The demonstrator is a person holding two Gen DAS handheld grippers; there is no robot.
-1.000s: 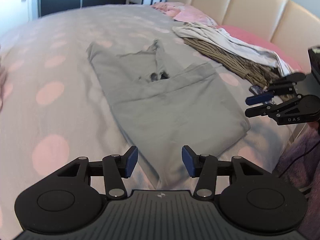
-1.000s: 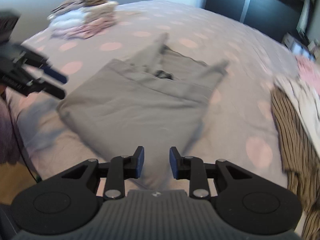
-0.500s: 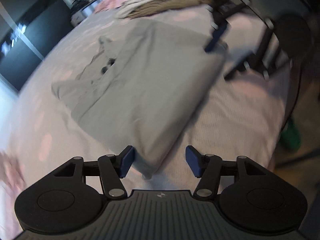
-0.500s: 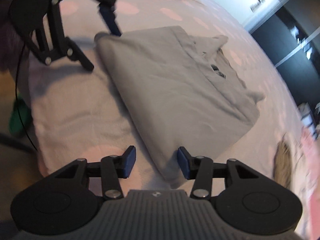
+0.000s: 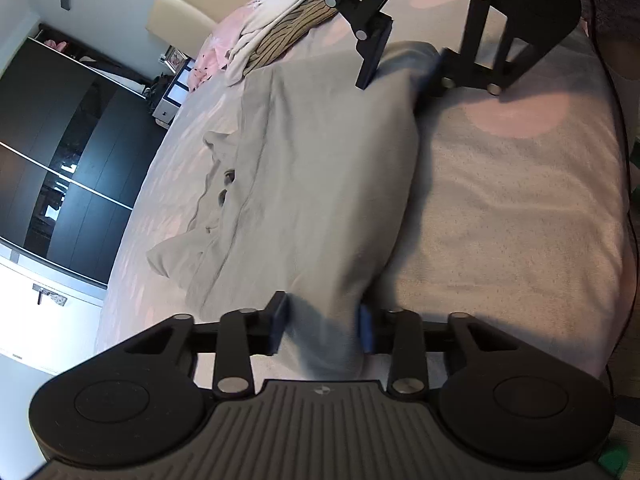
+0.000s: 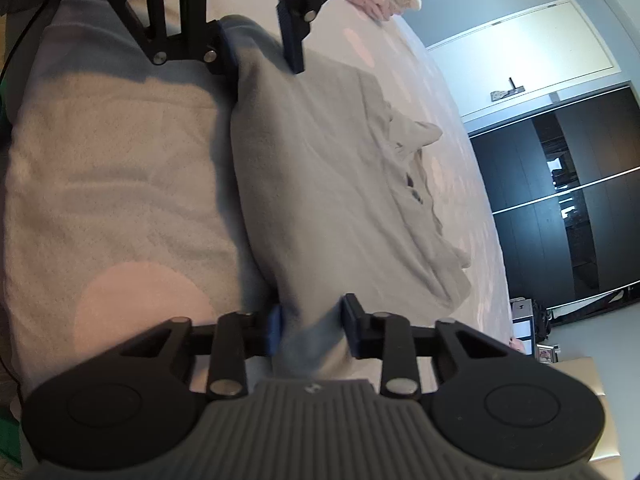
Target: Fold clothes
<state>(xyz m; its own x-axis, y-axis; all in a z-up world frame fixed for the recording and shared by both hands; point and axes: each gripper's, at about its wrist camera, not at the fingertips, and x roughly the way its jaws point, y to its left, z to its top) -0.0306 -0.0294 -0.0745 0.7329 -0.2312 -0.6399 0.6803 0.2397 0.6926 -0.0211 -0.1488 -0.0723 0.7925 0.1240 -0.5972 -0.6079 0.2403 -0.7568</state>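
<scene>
Both the left gripper (image 5: 322,326) and right gripper (image 6: 310,326) were closing on the grey garment's (image 5: 320,184) near-edge corners, apparently pinching cloth, so lifting it evenly toward the collar seemed next.

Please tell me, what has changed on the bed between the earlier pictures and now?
Both grippers came down to the grey garment and rolled sideways. The left gripper and right gripper are now closing, each on a corner of its near edge. The garment lies where it was; the unfolded pile is untouched.
</scene>
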